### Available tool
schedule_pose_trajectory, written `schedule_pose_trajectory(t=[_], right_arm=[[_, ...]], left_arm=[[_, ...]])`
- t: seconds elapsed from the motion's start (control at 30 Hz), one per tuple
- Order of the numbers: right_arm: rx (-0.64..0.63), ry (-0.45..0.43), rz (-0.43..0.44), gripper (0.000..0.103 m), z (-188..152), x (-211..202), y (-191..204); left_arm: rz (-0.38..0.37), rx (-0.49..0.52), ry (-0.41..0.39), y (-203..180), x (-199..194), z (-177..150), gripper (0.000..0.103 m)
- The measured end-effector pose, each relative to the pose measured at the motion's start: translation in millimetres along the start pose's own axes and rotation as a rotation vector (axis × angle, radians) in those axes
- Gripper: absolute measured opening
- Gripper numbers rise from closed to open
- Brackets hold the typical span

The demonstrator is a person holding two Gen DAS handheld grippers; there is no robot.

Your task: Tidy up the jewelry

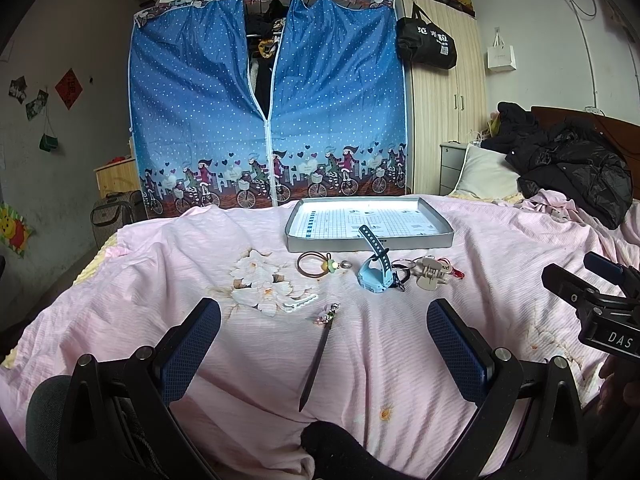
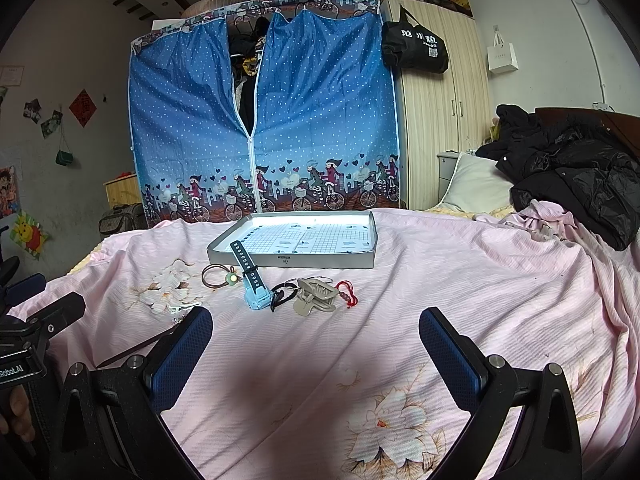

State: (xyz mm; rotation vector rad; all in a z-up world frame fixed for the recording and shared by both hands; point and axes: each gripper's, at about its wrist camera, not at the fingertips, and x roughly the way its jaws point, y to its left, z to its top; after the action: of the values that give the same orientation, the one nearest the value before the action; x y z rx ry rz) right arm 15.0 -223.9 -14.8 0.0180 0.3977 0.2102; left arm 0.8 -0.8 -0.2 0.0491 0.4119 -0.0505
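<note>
Both tools [image 1: 324, 344] [image 2: 316, 344] agape above hairpin [image 1: 316, 360]

One shallow grey tray [image 1: 370, 243] is counted on the bed [image 1: 400, 360]. In front of it are seen one light-blue watch [image 1: 374, 280], one brown hair tie [image 1: 314, 266] with a green bead, one black hair tie [image 2: 282, 294], one beige claw clip [image 2: 316, 296], one red cord [image 2: 347, 292], one white hair clip [image 1: 300, 303] and one dark hair stick [image 1: 318, 354] with a flowered head. Eight loose-lying things are thus counted, the tray included.
</note>
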Motion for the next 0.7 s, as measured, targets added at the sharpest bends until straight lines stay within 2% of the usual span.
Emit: schedule_pose_trajectory(t=[0.13, 0.23, 0.37, 0.47, 0.7], right_arm=[[-0.002, 0.013, 0.003, 0.103, 0, 1, 1], [-0.011, 0.048, 0.035, 0.103, 0, 3, -6], [-0.026, 0.126, 0.088, 0.103, 0, 16, -3], [-0.021, 0.199, 0.141, 0.103, -5, 32, 0], [0.043, 0.331, 0.205, 0.100, -6, 63, -9]], left_arm=[[-0.004, -0.011, 0.026, 3, 5, 0, 0.101], [-0.007, -0.050, 0.075, 11, 14, -1, 0.101], [-0.085, -0.142, 0.200, 31, 40, 4, 0.101], [-0.130, -0.172, 0.278, 45, 59, 12, 0.101], [-0.225, -0.101, 0.473, 55, 110, 24, 0.100]])
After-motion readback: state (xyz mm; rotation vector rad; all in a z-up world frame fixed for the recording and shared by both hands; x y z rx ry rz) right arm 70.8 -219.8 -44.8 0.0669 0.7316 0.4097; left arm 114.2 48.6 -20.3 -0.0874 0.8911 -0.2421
